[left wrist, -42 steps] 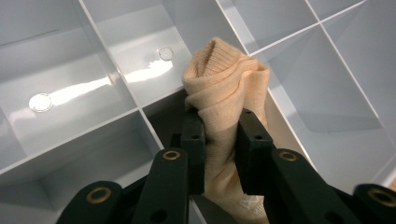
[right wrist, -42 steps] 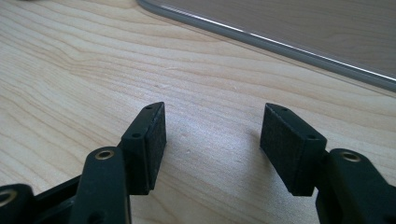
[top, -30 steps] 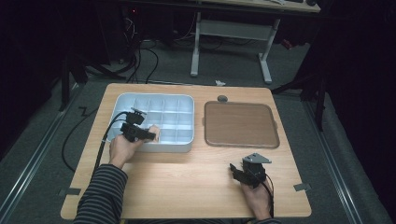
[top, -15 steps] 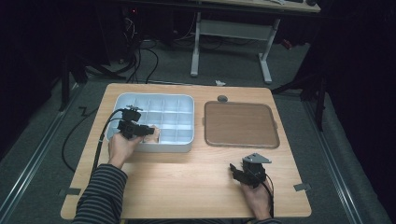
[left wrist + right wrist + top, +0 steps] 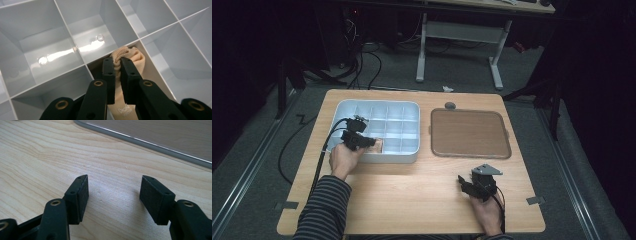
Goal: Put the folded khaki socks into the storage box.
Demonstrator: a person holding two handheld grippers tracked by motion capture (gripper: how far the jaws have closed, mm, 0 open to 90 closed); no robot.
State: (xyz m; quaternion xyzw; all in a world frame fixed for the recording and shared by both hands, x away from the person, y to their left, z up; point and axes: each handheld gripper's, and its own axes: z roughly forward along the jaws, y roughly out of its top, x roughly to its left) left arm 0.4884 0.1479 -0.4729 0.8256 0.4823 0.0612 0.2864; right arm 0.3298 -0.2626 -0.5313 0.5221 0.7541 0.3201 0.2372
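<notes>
Left gripper (image 5: pixel 118 65) just closed, now pinching the bunched top of a small beige cloth pouch (image 5: pixel 130 56), down inside a near-row compartment of the pale grey divided plastic tray (image 5: pixel 404 107). Right gripper (image 5: pixel 113 195) spread wide, nothing between its pads, resting low over the light wooden surface (image 5: pixel 412 190) near a brown flat tray (image 5: pixel 469 132).

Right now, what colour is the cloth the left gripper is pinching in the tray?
Beige, a pale cream cloth; the left gripper view shows it best.
</notes>
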